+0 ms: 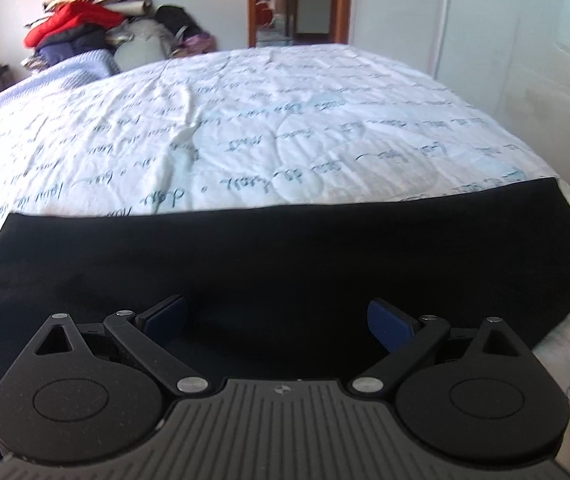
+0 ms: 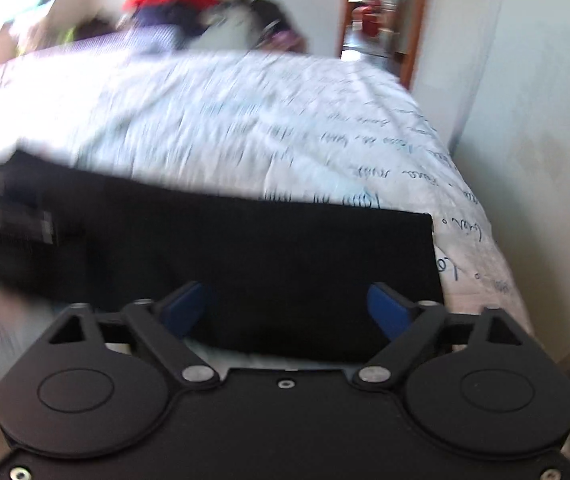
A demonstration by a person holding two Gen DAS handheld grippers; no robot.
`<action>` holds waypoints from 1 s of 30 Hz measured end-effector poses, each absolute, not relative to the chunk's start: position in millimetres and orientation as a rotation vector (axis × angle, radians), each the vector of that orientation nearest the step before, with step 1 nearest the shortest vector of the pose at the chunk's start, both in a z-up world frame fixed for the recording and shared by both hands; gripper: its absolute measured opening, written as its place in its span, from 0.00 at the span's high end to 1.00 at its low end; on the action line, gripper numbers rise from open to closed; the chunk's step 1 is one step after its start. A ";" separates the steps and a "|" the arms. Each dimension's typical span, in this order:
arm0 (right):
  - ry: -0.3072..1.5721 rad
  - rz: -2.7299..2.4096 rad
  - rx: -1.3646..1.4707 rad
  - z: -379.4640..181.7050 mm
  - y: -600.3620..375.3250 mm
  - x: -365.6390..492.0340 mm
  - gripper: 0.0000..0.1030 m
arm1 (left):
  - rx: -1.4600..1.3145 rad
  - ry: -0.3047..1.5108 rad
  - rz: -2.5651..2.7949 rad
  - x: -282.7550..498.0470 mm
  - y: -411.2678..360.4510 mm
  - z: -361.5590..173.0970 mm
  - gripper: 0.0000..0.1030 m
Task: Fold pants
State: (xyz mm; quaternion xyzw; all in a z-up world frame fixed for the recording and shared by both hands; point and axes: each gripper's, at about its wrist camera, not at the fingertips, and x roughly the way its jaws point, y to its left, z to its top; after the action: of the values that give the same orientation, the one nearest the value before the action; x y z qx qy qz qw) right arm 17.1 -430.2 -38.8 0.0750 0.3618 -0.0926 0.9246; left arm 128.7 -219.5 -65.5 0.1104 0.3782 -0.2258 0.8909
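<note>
Black pants (image 1: 269, 264) lie flat across the near edge of a bed, stretching left to right. My left gripper (image 1: 279, 322) is open, its blue-padded fingers (image 1: 389, 326) spread just over the dark cloth. In the right wrist view the pants (image 2: 285, 268) show as a flat black panel with a straight right edge. My right gripper (image 2: 285, 308) is open above the panel's near edge. That view is blurred by motion. At its left a dark blurred shape (image 2: 9, 208) sits over the pants.
The bed has a white quilt with blue script (image 1: 269, 120). A heap of clothes with a red jacket (image 1: 81, 20) stands at the far left. A doorway (image 1: 299, 0) is behind the bed. A pale wall (image 1: 525, 60) runs close along the bed's right side.
</note>
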 end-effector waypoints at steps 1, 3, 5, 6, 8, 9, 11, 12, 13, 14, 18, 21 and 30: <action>0.743 -0.198 0.193 -39.4 -428.9 20.2 0.02 | 0.230 0.791 -0.460 129.7 -219.5 -67.4 0.04; 0.760 -0.190 0.230 -45.7 -424.2 25.6 0.02 | 0.230 0.789 -0.437 129.8 -218.3 -70.3 0.02; 0.836 -0.183 0.208 -55.8 -418.5 31.0 0.02 | 0.231 0.783 -0.416 129.7 -217.6 -71.8 0.00; 0.894 -0.190 0.170 -63.3 -414.6 35.2 0.02 | 0.231 0.782 -0.408 129.9 -217.1 -72.3 0.00; 0.927 -0.202 0.084 -72.4 -405.2 33.5 0.00 | 0.234 0.781 -0.402 129.4 -217.2 -73.9 0.00; 0.912 -0.195 0.076 -70.5 -402.7 26.9 0.00 | 0.238 0.779 -0.399 128.8 -217.5 -74.8 0.00; 0.961 -0.180 0.056 -69.7 -401.1 22.5 0.00 | 0.240 0.767 -0.395 127.4 -217.8 -75.8 0.00; 0.984 -0.194 0.030 -68.7 -399.2 21.2 0.00 | 0.238 0.765 -0.394 127.2 -218.0 -76.2 0.00; 0.988 -0.214 0.014 -65.2 -398.6 19.7 0.00 | 0.237 0.764 -0.393 127.1 -217.9 -76.5 0.00; 0.972 -0.230 0.016 -58.8 -399.0 17.8 0.00 | 0.236 0.763 -0.394 127.0 -217.5 -76.5 0.00; 0.845 -0.224 0.141 -35.9 -404.1 20.3 0.00 | 0.228 0.763 -0.400 125.8 -215.3 -75.4 0.00; 0.865 -0.219 0.180 -44.2 -403.2 36.4 0.00 | 0.235 0.746 -0.402 121.0 -208.4 -69.1 0.01; 0.974 -0.221 -0.047 -52.3 -381.9 27.9 0.00 | 0.210 0.730 -0.156 124.1 -106.7 -52.0 0.01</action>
State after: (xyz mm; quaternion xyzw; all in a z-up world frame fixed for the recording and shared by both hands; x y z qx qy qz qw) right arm 27.9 -381.9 -52.3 -0.0225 0.4670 -0.1060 0.8776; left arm 124.1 -106.7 -52.0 0.1022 0.3561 -0.0759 0.9257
